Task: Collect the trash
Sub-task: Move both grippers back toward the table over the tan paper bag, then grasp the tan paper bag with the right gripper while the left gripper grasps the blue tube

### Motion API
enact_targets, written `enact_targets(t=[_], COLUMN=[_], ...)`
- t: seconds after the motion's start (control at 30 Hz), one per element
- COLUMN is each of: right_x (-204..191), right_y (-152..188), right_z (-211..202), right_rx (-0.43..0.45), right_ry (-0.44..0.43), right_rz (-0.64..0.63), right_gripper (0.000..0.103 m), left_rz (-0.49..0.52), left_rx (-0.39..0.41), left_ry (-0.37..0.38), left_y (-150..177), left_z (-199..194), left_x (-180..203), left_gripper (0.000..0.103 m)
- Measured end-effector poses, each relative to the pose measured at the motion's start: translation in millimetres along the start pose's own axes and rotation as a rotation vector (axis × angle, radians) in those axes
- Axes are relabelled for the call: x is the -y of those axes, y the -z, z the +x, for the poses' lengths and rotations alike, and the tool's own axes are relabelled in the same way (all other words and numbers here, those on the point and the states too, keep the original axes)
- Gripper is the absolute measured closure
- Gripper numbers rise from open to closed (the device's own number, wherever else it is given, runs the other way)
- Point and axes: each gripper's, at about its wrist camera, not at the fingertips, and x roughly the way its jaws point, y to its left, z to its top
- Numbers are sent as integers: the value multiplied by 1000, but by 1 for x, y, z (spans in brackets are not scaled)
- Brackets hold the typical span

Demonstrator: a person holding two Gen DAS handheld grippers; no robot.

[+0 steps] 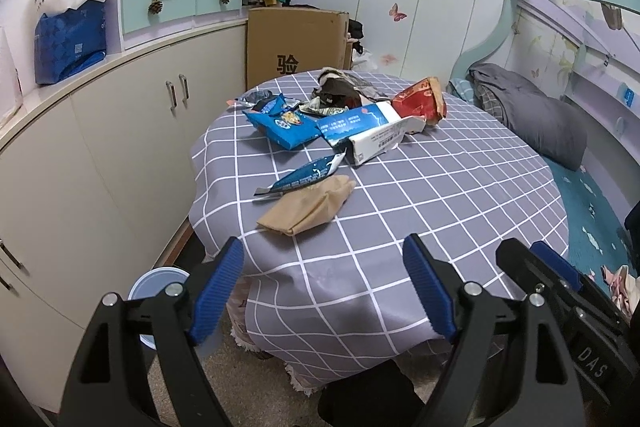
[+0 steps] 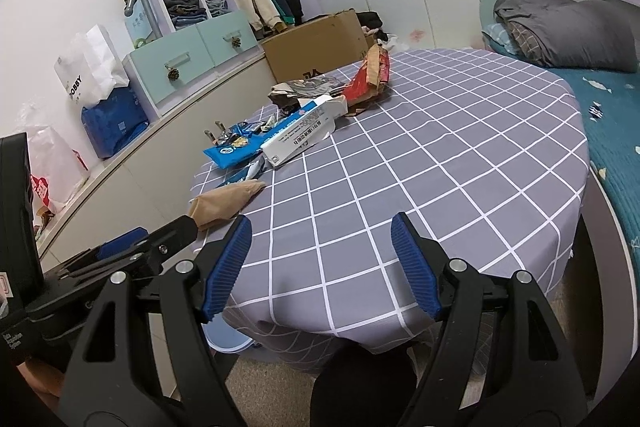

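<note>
Trash lies on a round table with a grey checked cloth [image 1: 440,195] [image 2: 460,155]. Nearest is a tan paper bag [image 1: 308,205] [image 2: 224,201], then a slim blue sachet [image 1: 304,174] [image 2: 246,173], a blue snack bag [image 1: 282,125] [image 2: 234,149], a white and blue carton [image 1: 372,133] [image 2: 298,135], a red wrapper [image 1: 420,99] [image 2: 370,77] and crumpled dark wrappers [image 1: 336,91] [image 2: 304,87]. My left gripper [image 1: 324,285] is open and empty at the table's near edge. My right gripper [image 2: 322,265] is open and empty beside it, over the near edge.
A light blue bin [image 1: 158,287] [image 2: 226,339] stands on the floor left of the table. White cabinets [image 1: 100,155] run along the left, with a cardboard box [image 1: 296,43] behind the table. A bed [image 1: 592,195] lies on the right.
</note>
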Motion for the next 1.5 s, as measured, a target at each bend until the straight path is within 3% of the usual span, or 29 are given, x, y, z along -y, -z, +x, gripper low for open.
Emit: enact_targets(t=[0.33,0.73,0.87,1.03,1.23,1.27,1.3,1.33,1.5], right_x=[1,-7,-18,-51,-84,-86,-88,-87,-65], right_y=[4,6,4,0,-3,-4,-4,-5,-11], right_z=[6,19,32,57,101,107,112,114,108], right_rx=[-14,-41,-75,-124,-181,-190,-192,-196,-171], right_ry=[4,0,-37,-152,-189,-180,-169,-161,-120], right_rz=[-1,-12,-14,-21,-26,-30,-41,-49,-49], right_gripper=[31,31,31,28,25,32,58,74,94], left_rz=[-34,-3,-71,-202,-205,-199,-187,-171,-96], left_rx=[5,17,46,80,60,56,47,39,14], left_ry=[-7,-9,-48,-101,-118,-112,-102,-92,-23], left_y=[2,8,4,-2,-7,-8,-10,-11,-21], left_z=[1,3,0,-9,-3,-1,2,5,28], left_x=[-12,-24,-47,-93,-114,-114,-113,-110,-86], left_gripper=[23,23,23,23,23,23,23,23,23])
